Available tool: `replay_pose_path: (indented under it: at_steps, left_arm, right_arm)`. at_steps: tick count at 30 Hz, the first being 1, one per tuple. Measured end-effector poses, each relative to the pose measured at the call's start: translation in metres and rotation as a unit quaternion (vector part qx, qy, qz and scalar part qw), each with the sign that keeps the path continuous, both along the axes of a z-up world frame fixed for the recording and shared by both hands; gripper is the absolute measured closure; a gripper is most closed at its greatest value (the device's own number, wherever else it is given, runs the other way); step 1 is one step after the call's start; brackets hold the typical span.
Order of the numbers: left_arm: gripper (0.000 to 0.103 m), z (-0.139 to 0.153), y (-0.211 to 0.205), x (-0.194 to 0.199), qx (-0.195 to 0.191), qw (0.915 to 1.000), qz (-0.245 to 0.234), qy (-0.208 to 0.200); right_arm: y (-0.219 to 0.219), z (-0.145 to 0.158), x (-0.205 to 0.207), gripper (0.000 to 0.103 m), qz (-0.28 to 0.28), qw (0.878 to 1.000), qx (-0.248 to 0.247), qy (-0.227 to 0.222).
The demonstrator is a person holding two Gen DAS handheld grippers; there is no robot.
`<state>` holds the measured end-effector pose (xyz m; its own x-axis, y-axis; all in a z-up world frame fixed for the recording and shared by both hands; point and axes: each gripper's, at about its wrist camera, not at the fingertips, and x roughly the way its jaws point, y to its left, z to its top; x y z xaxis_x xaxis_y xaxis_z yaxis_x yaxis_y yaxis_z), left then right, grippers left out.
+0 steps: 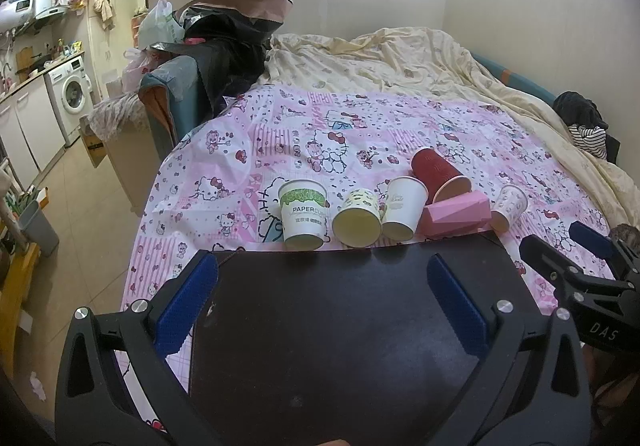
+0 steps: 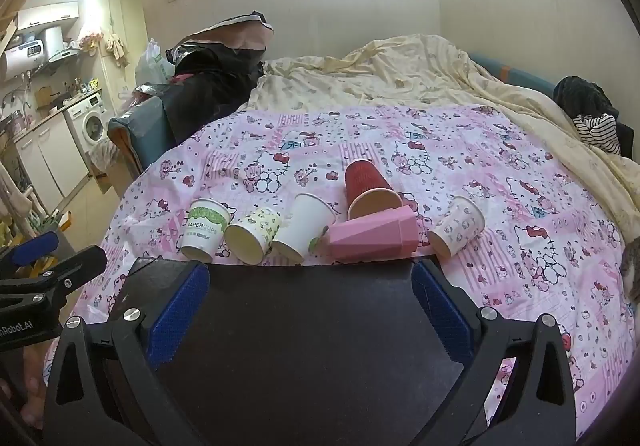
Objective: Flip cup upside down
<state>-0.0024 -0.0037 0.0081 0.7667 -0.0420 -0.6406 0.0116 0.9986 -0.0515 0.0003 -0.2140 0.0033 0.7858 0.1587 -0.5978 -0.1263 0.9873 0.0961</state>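
Note:
Several cups lie on their sides in a row on the pink cartoon-print sheet, just beyond a dark board [image 1: 352, 326]. From the left: a white-and-green paper cup [image 1: 303, 214] [image 2: 204, 230], a yellow patterned cup [image 1: 358, 221] [image 2: 252, 238], a white cup [image 1: 404, 207] [image 2: 304, 226], a red cup [image 1: 438, 173] [image 2: 370, 187], a pink faceted cup [image 1: 456, 213] [image 2: 372, 236], and a small white printed cup [image 1: 508, 205] [image 2: 456, 232]. My left gripper [image 1: 322, 278] is open and empty above the board. My right gripper [image 2: 310, 286] is open and empty too; it shows at the right of the left wrist view [image 1: 580, 258].
A rumpled cream duvet [image 1: 400, 57] covers the far bed. Dark bags and clothes [image 1: 228, 33] pile at the bed's far left. Striped clothing [image 1: 588, 133] lies at the right. The bed edge drops to a tiled floor [image 1: 80, 197] with a kitchen counter and washing machine [image 1: 72, 93].

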Motion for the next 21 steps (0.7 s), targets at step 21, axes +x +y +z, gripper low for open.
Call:
replay_pose_path:
  at_steps: [21]
  left_arm:
    - [0.000, -0.0010, 0.0029, 0.0001, -0.008, 0.9999, 0.006, 0.003]
  right_arm:
    - [0.0021, 0.0018, -0.0017, 0.000, 0.003, 1.000, -0.006, -0.005]
